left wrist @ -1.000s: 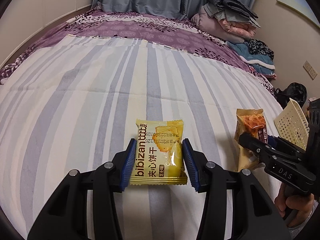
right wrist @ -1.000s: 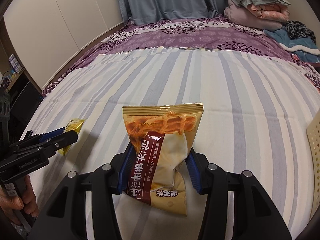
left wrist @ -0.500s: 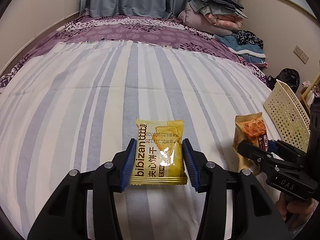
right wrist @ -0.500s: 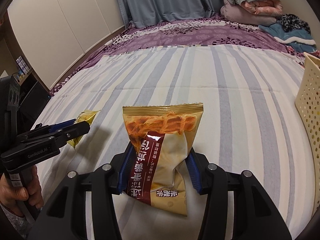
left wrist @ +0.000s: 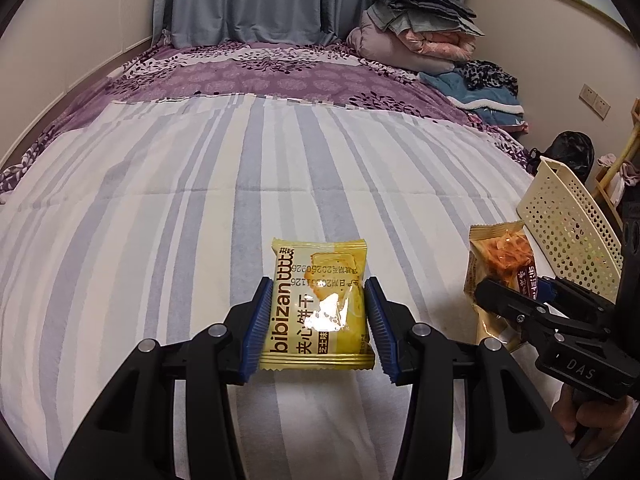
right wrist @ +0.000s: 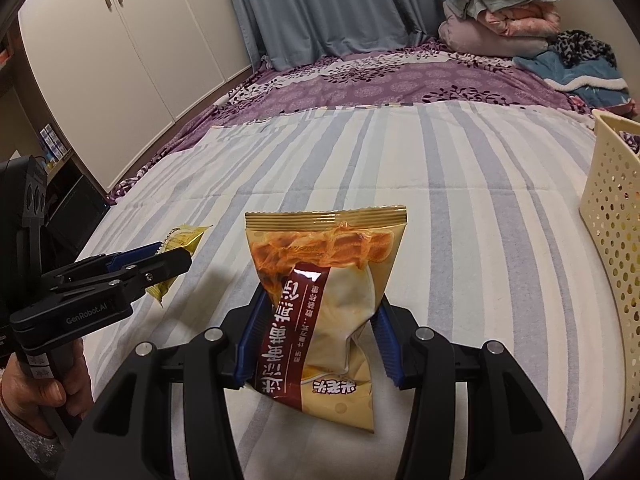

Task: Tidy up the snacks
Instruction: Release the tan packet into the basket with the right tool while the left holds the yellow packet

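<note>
My left gripper (left wrist: pixel 318 328) is shut on a yellow biscuit packet (left wrist: pixel 318 304) and holds it above the striped bed. My right gripper (right wrist: pixel 316 340) is shut on a tan and maroon snack bag (right wrist: pixel 320 304), held upright. The snack bag also shows in the left wrist view (left wrist: pixel 500 260), and the biscuit packet also shows in the right wrist view (right wrist: pixel 180 240). A cream perforated basket (left wrist: pixel 568 232) stands at the right, just beyond the snack bag; it also shows in the right wrist view (right wrist: pixel 612 216).
The bed has a striped sheet (left wrist: pixel 200 200) and a purple floral cover (left wrist: pixel 260 76) behind it. Folded blankets and clothes (left wrist: pixel 420 36) are piled at the far right corner. White wardrobes (right wrist: pixel 120 52) stand to the left of the bed.
Both grippers have moved to the right with their packets held. The basket has come nearer and larger at the right in both views.
</note>
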`<state>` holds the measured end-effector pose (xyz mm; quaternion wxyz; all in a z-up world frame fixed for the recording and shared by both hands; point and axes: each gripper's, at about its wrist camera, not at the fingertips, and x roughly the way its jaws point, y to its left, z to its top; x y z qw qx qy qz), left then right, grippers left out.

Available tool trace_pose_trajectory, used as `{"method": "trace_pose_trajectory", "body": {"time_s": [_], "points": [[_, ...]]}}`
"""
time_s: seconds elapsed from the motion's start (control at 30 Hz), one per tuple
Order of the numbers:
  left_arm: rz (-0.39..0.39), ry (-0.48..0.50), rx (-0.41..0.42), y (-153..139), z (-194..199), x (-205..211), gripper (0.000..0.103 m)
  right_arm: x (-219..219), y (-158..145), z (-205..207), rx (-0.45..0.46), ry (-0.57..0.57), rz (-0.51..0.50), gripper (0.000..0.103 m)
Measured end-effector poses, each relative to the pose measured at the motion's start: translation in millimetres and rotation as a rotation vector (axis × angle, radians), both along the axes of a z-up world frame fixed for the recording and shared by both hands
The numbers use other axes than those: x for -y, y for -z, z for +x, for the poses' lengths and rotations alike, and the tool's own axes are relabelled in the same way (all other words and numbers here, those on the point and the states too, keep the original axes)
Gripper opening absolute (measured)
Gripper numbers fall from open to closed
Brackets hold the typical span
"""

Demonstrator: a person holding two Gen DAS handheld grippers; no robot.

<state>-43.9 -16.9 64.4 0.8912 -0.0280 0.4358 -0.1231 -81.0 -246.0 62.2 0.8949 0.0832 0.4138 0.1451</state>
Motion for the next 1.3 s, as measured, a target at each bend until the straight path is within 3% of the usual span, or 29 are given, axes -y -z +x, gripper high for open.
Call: {"method": "trace_pose_trajectory", "body": {"time_s": [0.67, 1.3], "points": [[0.017, 0.071, 0.062, -24.9, -5.5, 28.9, 0.048, 58.8, -49.8, -11.4, 0.131, 0.142, 0.046, 0.049], [0.038, 0.207, 0.091, -42.8, -6.4, 85.9, 0.048, 180.4, -89.7, -41.8, 0.262, 0.444, 0.047, 0.049]]}}
